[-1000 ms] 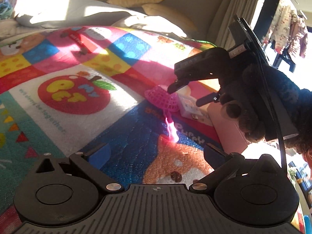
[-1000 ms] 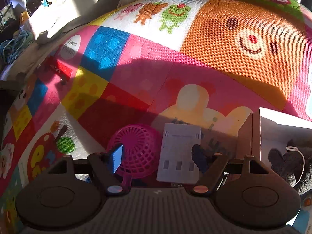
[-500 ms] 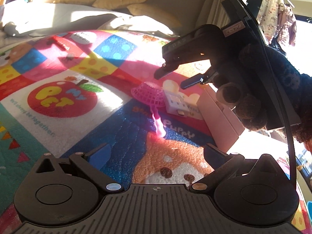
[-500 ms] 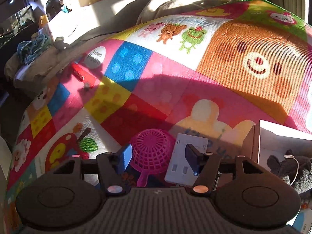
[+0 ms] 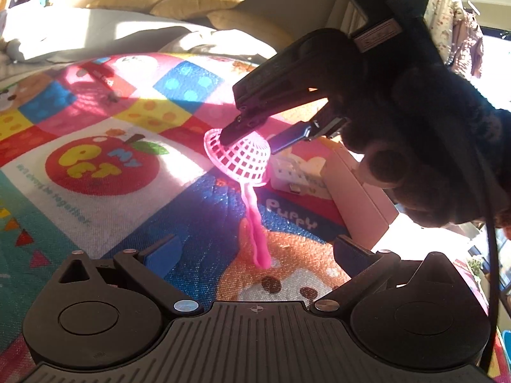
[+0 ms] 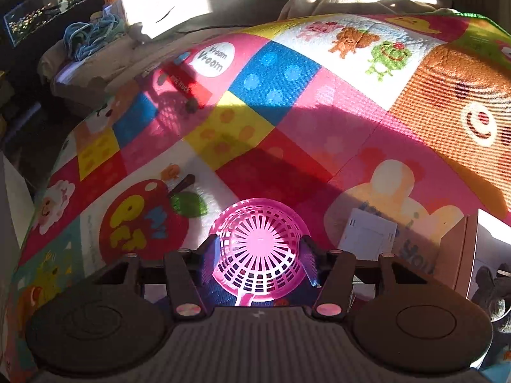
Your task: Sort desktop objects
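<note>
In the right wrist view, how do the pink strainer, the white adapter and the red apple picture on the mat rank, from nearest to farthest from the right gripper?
1. pink strainer: between the fingers of the right gripper, which have just been closing on it.
2. white adapter: on the mat, just right of the fingers.
3. red apple picture: on the mat, farther out to the left.

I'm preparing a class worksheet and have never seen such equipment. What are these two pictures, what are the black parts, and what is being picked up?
No robot here: a person holds a hand tool with a two-fingered claw in each hand, a camera on each. One picture looks along the left claw, open and empty. It shows the gloved hand with the right claw. The other looks along that right claw, which has just been closing onto a pink plastic strainer, lifted off the cartoon play mat. A white power strip and an open box lie nearby.
</note>
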A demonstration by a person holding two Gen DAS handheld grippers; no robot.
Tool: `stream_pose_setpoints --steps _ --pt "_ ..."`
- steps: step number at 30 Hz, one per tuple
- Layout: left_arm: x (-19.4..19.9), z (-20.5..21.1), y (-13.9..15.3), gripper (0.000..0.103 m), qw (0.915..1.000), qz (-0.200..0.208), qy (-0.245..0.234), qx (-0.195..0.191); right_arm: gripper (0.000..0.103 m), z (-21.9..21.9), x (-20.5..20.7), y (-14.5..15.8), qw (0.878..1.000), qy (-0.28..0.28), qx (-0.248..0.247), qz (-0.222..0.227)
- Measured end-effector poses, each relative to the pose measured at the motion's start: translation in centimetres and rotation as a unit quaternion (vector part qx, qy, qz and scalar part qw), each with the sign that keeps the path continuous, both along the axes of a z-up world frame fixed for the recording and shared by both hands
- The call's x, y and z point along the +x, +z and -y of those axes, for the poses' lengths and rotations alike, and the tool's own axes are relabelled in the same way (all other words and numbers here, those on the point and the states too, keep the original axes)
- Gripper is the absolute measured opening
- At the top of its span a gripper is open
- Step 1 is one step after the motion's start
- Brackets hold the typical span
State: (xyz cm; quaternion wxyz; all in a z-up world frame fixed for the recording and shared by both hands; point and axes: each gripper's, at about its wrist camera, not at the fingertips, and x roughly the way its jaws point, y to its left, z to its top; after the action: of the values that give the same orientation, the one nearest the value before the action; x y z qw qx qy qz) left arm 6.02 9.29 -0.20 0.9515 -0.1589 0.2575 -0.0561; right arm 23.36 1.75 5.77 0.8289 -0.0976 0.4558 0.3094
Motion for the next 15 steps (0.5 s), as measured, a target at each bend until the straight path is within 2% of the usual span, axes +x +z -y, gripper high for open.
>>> stream_pose_setpoints --steps 2,3,4,6,8,11,14,15 --pt "-0.2 0.4 0.2 0.103 0.9999 0.005 -0.003 0.011 0.055 0.6 -1.7 0.8 0.999 0.043 -0.004 -0.026" --pt "-0.3 0.6 0.2 0.103 0.9998 0.006 -0.007 0.019 0.062 1.1 -2.6 1.5 0.998 0.062 -0.003 -0.031" --pt "-0.3 0.8 0.3 0.103 0.9997 0.007 -0.010 0.023 0.075 1.5 -3.0 2.1 0.998 0.063 -0.002 -0.021" --pt "-0.3 0.9 0.3 0.103 0.9995 0.007 -0.012 0.028 0.080 2.1 -2.9 2.8 0.999 0.037 -0.010 0.016" --pt "-0.3 0.8 0.3 0.103 0.9996 0.004 -0.011 0.024 0.080 2.1 -1.1 2.0 0.999 -0.012 -0.036 0.030" --pt "0.0 0.4 0.1 0.103 0.9999 -0.004 -0.007 0.012 0.078 1.7 2.3 -0.8 0.993 -0.081 -0.076 0.030" --pt "0.3 -0.3 -0.2 0.103 0.9998 -0.019 0.002 -0.008 0.078 0.8 4.4 -3.6 0.985 -0.117 -0.118 0.037" --pt "0.5 -0.7 -0.3 0.103 0.9996 -0.023 0.004 -0.018 0.073 0.7 5.1 -4.6 0.985 -0.119 -0.122 0.024"
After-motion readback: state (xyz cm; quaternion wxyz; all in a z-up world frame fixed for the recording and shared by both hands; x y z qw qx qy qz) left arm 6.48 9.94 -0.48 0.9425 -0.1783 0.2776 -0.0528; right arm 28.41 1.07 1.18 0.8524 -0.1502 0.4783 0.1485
